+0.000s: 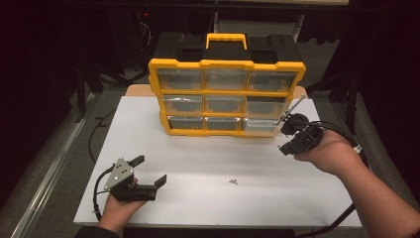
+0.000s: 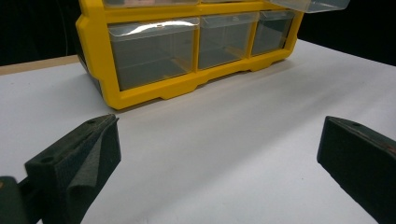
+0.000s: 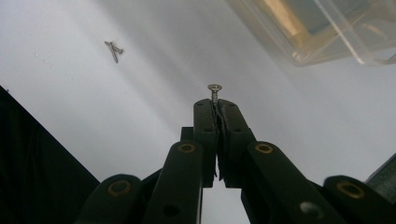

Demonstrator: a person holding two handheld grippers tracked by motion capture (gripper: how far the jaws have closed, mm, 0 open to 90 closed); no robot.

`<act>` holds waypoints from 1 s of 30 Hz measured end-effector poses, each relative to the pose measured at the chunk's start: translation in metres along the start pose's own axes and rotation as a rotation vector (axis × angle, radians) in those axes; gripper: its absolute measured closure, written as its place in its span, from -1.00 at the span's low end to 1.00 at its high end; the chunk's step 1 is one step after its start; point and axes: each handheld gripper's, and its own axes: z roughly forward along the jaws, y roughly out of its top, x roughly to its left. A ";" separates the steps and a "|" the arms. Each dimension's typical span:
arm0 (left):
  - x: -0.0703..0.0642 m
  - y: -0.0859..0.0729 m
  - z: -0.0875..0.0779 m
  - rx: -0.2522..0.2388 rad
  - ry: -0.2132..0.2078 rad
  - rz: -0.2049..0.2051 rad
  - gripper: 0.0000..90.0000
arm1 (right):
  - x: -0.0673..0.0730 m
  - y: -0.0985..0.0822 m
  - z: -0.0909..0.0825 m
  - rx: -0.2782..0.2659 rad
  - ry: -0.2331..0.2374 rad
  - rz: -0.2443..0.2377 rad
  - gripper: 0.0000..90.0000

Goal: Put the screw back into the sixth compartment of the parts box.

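In the high view, the left gripper (image 1: pixel 150 170) rests on the white table (image 1: pixel 208 158) at the near left, its jaws spread apart with nothing between them. The right gripper (image 1: pixel 283 138) hovers at the right end of the yellow organizer (image 1: pixel 227 64), just beside a clear drawer (image 1: pixel 261 126) pulled out of the bottom row. Loose screws (image 1: pixel 233 181) lie on the table near the front.

In the left gripper view, the wide-apart jaws frame bare table before the organizer (image 2: pixel 140 95).

In the right gripper view, the jaws are pressed together, clamped on a small screw (image 3: pixel 215 91) whose head sticks out past the tips, near the open drawer (image 3: pixel 322 32).
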 end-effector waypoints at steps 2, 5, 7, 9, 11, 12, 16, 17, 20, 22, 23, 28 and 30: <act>0.000 0.000 0.000 -0.001 0.000 0.000 -1.00 | 0.000 0.001 -0.003 0.002 0.003 0.005 0.99; 0.000 0.000 0.000 -0.003 0.000 0.001 -1.00 | -0.001 0.004 -0.007 -0.001 -0.001 0.003 0.99; 0.000 0.000 0.000 -0.003 0.000 0.000 -1.00 | -0.002 0.005 -0.010 -0.004 -0.004 -0.001 0.99; 0.000 0.000 0.000 -0.002 0.000 0.000 -1.00 | -0.002 0.007 -0.012 -0.005 -0.010 0.003 0.99; 0.000 0.000 0.000 -0.002 -0.001 0.000 -1.00 | -0.003 0.008 -0.015 -0.008 -0.011 -0.003 0.99; 0.000 0.000 0.000 -0.003 -0.001 0.000 -1.00 | -0.003 0.009 -0.016 -0.007 -0.012 0.000 0.99; 0.000 0.000 0.000 -0.004 -0.002 0.000 -1.00 | -0.004 0.012 -0.019 -0.014 -0.019 -0.003 0.99; 0.000 0.000 0.000 -0.004 -0.002 0.000 -1.00 | -0.003 0.012 -0.020 -0.013 -0.014 0.003 0.99; 0.000 0.000 0.000 -0.004 -0.003 -0.001 -1.00 | -0.004 0.014 -0.023 -0.013 -0.015 0.010 0.99; 0.000 0.000 0.000 -0.005 -0.003 0.000 -1.00 | -0.004 0.015 -0.026 -0.011 -0.022 0.006 0.99; 0.000 0.000 0.000 -0.005 -0.003 0.000 -1.00 | -0.004 0.016 -0.027 -0.014 -0.020 0.009 0.99; 0.000 0.000 -0.001 -0.006 -0.002 0.001 -1.00 | -0.007 0.019 -0.033 -0.022 -0.027 0.001 0.99; -0.001 0.000 0.000 -0.009 -0.001 -0.005 -1.00 | -0.008 0.022 -0.036 -0.021 -0.027 0.014 0.99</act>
